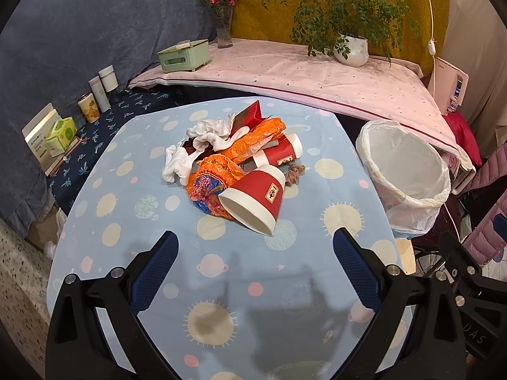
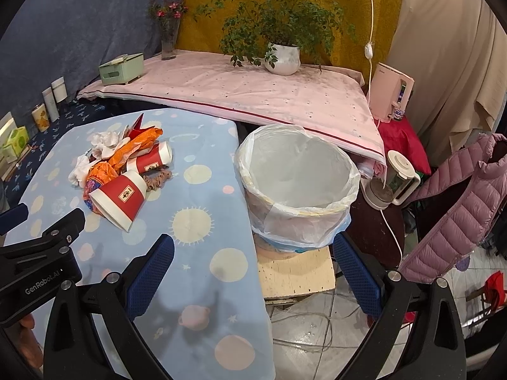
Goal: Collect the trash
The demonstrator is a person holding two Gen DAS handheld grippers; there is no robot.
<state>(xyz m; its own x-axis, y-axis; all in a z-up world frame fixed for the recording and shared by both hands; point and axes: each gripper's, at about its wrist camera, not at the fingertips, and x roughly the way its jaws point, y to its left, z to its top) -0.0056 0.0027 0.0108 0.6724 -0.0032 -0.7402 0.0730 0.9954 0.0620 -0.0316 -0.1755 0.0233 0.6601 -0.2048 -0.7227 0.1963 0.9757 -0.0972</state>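
A trash pile lies mid-table on the blue patterned cloth (image 1: 142, 221): a near red paper cup (image 1: 256, 198) on its side, a second red cup (image 1: 280, 152), orange plastic wrappers (image 1: 209, 183), white crumpled tissue (image 1: 196, 145) and a red paper scrap (image 1: 250, 114). The pile also shows in the right wrist view, with the near cup (image 2: 122, 198). A white-lined bin (image 1: 408, 167) stands off the table's right edge, also in the right wrist view (image 2: 298, 177). My left gripper (image 1: 255, 253) is open and empty, just short of the near cup. My right gripper (image 2: 253, 255) is open and empty, before the bin.
A pink-covered shelf (image 2: 253, 95) behind holds a green box (image 2: 122, 68), a flower vase (image 2: 168, 38) and a potted plant (image 2: 283, 57). Canisters (image 1: 98, 91) line the left. A kettle (image 2: 393, 180), pink jacket (image 2: 459, 205) and wooden stool (image 2: 294, 272) are at right.
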